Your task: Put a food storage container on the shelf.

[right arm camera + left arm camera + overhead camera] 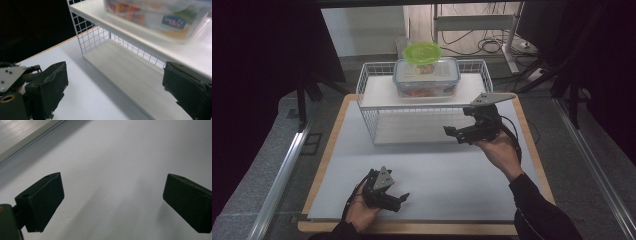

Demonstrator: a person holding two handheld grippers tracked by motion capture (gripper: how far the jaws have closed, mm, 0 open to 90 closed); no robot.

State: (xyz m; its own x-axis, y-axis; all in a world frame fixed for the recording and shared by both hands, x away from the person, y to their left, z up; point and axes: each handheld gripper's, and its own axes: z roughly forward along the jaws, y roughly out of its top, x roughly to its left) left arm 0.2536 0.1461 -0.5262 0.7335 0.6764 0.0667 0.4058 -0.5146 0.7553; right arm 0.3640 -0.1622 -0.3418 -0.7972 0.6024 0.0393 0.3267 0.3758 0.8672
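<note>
Left gripper [403,197]: I am resting it low over the near part of the grey mat [437,175], its jaws standing wide with nothing between them; I judge I am parking it out of the way

Right gripper [453,134]: I am holding it in front of the wire rack [367,85], pointing across the rack's front, its jaws spread wide and empty

Clear container [426,77]: it is sitting on the rack's white top shelf [377,92], blue-rimmed lid on, coloured contents showing through the wall

Green lid [422,52]: it is lying on top of the container, near its back edge

Container versus my right gripper: it is lying above and beyond the jaws, well apart from the pads; in the right gripper view it is at the upper right

Lower shelf [130,72]: it is lying bare straight ahead of my right jaws

Why so: I judge I am keeping the right jaws wide to suit the broad container
</note>
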